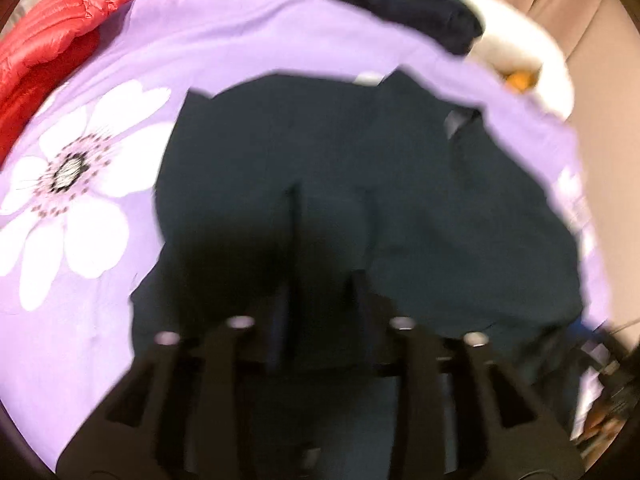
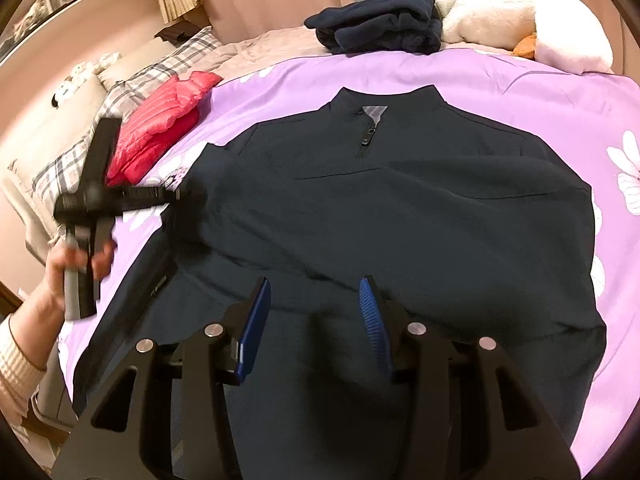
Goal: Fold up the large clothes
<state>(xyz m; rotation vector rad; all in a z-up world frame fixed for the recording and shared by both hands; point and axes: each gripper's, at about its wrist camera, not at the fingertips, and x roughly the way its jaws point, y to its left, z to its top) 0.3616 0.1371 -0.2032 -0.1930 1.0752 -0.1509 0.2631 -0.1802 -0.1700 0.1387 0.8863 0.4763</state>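
Fingers of my right tool point(image 2: 316, 304) stand parted over the lower part of the dark jacket point(image 2: 380, 208), blue pads facing each other with nothing pinched between them. My left tool point(image 1: 330, 236) also hangs over the jacket near its left side; that view is smeared by blur, but its fingers seem spread with a gap between them and no cloth caught there. From the right wrist view I can see my left hand point(image 2: 76, 264) gripping the tool's handle, the tool itself reaching in toward the jacket's left sleeve edge.

The jacket lies flat and face up on the purple flowered bedspread point(image 2: 500, 80), collar away from me, its short zip point(image 2: 368, 136) closed at the neck and the sleeves folded in across the body. Beyond the collar sits a folded dark garment point(image 2: 380, 24), touching a white plush cushion point(image 2: 512, 20). At the left edge of the bedspread a red puffer jacket point(image 2: 164, 128) lies bunched against plaid pillows point(image 2: 132, 84).
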